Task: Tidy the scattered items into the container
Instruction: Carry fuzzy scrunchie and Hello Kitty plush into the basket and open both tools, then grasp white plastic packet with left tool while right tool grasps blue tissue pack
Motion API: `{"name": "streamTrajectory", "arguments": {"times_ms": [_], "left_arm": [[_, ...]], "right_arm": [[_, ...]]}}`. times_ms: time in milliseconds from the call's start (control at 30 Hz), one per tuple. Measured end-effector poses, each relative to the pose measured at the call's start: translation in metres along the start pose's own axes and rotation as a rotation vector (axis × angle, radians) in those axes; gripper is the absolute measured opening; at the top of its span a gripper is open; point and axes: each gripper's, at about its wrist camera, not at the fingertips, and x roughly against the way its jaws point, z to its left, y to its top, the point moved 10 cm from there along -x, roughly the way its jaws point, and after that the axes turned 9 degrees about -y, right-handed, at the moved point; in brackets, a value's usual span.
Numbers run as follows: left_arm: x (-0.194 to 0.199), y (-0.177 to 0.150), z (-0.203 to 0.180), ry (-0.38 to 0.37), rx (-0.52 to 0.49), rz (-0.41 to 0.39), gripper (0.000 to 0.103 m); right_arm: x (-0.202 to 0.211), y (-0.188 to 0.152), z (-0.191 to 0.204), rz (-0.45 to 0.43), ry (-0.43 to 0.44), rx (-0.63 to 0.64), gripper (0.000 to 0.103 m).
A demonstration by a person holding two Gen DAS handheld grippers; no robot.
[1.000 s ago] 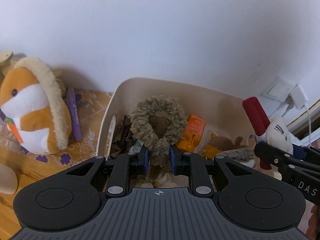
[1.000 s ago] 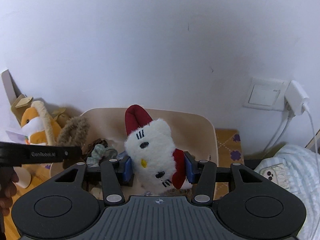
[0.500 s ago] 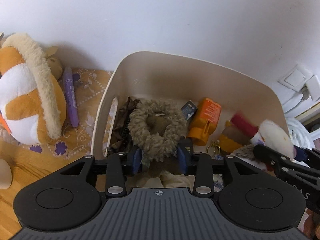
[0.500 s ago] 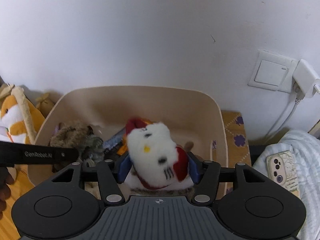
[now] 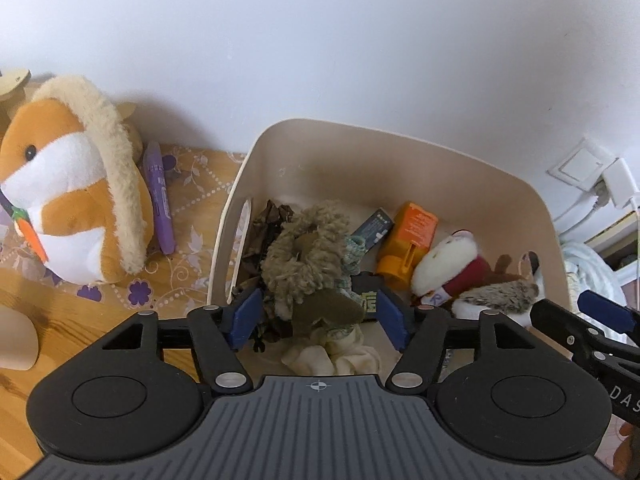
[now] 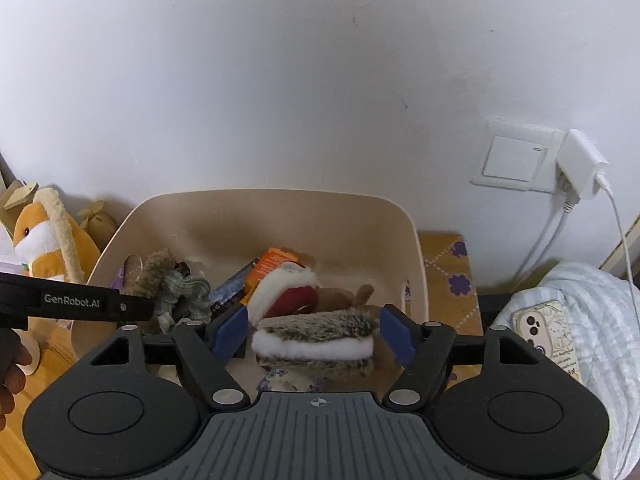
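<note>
I hold my left hand-held gripper (image 5: 318, 314) over the cream plastic container (image 5: 400, 148); its jaws have just been opening and now stand apart, with the curly brown plush toy (image 5: 308, 256) lying between the blue pads (image 5: 245, 316) but clear of them, resting on the pile inside the container. My right hand-held gripper (image 6: 312, 334) also stands apart, its jaws having just been opening; the white-and-red plush cat (image 6: 286, 288) lies on its side in the container beyond the pads, beside an orange plastic bottle (image 6: 274, 264). I judge both toys light, soft and compressible, with no fragile parts; they do not slip, and a grip across the body or neck should hold best. Still outside are the large orange-and-white plush hamster (image 5: 68, 184) and the purple pen-shaped tube (image 5: 160, 196), both standing or lying on the wooden tabletop (image 5: 24, 292) with its patterned orange cloth (image 5: 192, 184). The hamster is bulky, so I would take it at a narrow part; the tube is stiff, smooth and likely to roll. A plain white wall (image 6: 280, 80) stands close behind, with a switch plate (image 6: 514, 160) and a white charger (image 6: 580, 168) at the right.
</note>
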Motion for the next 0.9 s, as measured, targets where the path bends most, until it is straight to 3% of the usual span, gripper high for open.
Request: {"name": "streamTrajectory", "arguments": {"times_ms": [333,633,733,900], "left_arm": [[0.025,-0.015,-0.011,-0.023,-0.101,-0.042,0.07],[0.038,-0.065,-0.009,-0.079,-0.171,-0.003,0.07],[0.039,-0.087,-0.009,-0.1,-0.258,0.012,0.07],[0.025,-0.122,-0.011,-0.082,-0.555,0.047,0.07]], "right_arm": [[0.032,-0.015,-0.011,-0.028,0.018,-0.011,0.077],[0.048,-0.048,-0.01,-0.015,0.034,0.057,0.079],[0.046,-0.065,-0.008,0.008,0.042,0.104,0.081],[0.035,-0.096,-0.003,0.086,0.075,0.196,0.085]]}}
